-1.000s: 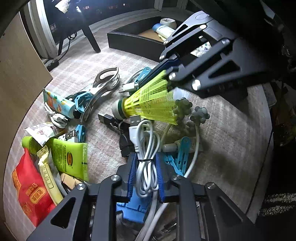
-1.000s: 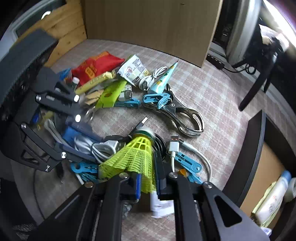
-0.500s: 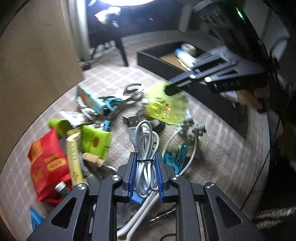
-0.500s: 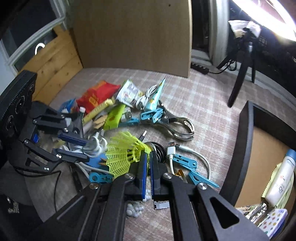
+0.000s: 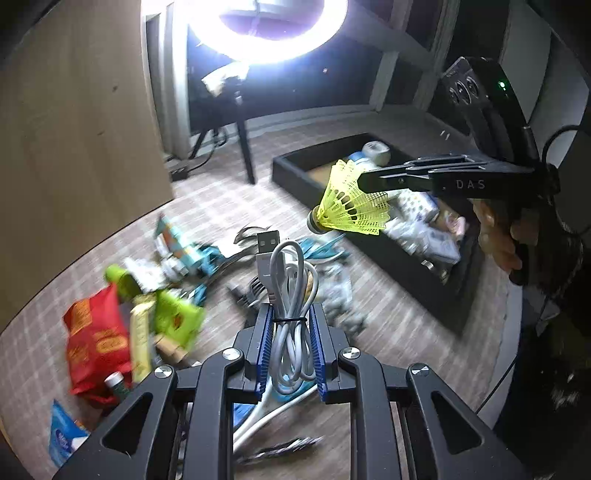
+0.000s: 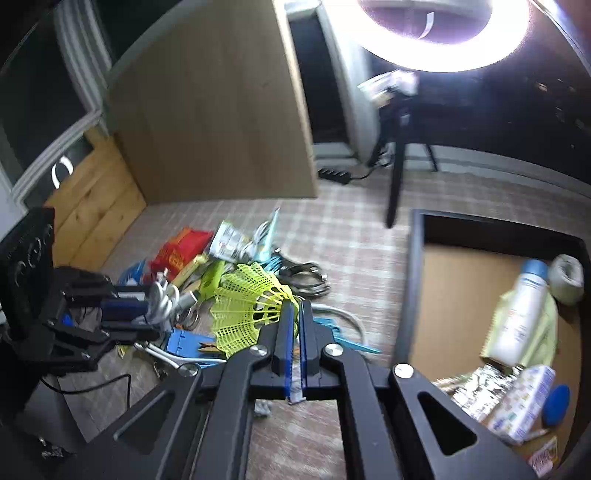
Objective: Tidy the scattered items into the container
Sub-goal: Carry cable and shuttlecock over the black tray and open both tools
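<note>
My left gripper [image 5: 290, 317] is shut on a coiled white USB cable [image 5: 290, 295] and holds it above the floor; it also shows in the right wrist view [image 6: 162, 295]. My right gripper [image 6: 295, 310] is shut on the skirt of a yellow shuttlecock [image 6: 247, 306], held in the air; in the left wrist view the shuttlecock [image 5: 351, 206] hangs over the near wall of the black container [image 5: 402, 258]. The container [image 6: 413, 280] holds a white bottle [image 6: 521, 310], packets and a tape roll. Scattered items lie on the checked floor [image 5: 221, 206].
On the floor lie a red snack bag [image 5: 96, 343], green tubes [image 5: 173, 317], blue clips [image 6: 347, 339], metal tongs [image 6: 306, 277] and white cables. A wooden board [image 6: 214, 122] stands behind the pile. A tripod leg [image 6: 393, 192] and ring light [image 5: 266, 33] stand beyond.
Both grippers have risen from the pile with their loads. The right gripper carried the shuttlecock up and toward the container; the left lifted the cable higher.
</note>
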Demonstrator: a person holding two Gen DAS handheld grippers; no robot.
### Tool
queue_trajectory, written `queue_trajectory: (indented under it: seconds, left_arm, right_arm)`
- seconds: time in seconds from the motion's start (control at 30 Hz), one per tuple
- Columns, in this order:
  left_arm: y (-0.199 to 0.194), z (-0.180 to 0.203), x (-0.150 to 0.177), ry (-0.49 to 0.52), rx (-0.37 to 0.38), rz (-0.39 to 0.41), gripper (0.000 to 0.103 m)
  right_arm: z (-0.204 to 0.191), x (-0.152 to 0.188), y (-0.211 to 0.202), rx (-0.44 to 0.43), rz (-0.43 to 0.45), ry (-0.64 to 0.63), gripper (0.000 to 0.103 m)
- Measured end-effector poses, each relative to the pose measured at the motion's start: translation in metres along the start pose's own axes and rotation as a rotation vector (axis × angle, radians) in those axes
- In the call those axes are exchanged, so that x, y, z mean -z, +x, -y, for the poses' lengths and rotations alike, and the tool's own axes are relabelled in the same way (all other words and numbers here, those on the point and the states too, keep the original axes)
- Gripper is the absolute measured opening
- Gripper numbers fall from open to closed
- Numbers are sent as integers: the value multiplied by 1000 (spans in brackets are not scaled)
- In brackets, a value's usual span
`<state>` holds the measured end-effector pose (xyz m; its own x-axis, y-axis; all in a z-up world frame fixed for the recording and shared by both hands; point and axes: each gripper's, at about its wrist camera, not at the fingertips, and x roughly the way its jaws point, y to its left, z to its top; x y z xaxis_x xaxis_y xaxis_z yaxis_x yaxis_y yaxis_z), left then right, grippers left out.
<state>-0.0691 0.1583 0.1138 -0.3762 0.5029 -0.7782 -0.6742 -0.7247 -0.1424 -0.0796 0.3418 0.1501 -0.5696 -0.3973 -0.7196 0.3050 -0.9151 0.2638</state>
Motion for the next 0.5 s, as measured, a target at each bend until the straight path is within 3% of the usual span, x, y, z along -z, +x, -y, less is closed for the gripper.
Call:
queue_trajectory:
  seconds: [0.5]
  left_arm:
    - [57,68,-89,45,75,52,19]
  right_arm:
    - [117,42,-124,306,152,252,3]
